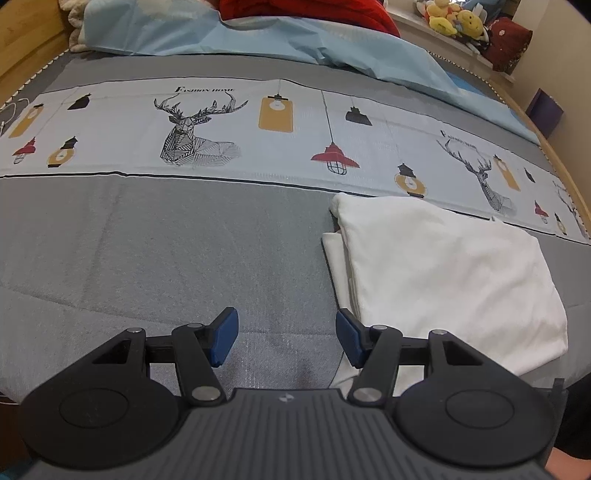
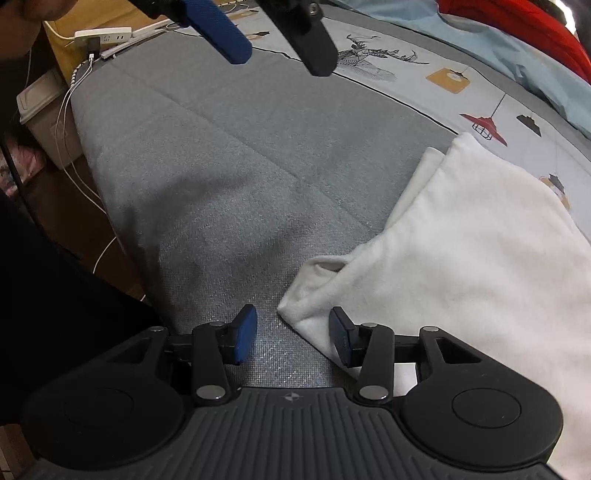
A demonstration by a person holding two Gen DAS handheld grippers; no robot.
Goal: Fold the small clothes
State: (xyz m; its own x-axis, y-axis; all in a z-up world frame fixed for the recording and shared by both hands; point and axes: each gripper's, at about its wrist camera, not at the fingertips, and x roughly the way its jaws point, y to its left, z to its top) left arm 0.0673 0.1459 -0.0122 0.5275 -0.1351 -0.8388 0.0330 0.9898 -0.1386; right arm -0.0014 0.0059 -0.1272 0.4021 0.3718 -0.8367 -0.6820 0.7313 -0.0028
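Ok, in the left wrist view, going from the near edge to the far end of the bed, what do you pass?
Left gripper, open and empty → plain grey bedspread → printed band with deer and lamps → light blue sheet → red fabric.

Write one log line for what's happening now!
white cloth: folded on grey bed cover | left hand-held gripper: open, empty | right hand-held gripper: open, at cloth corner
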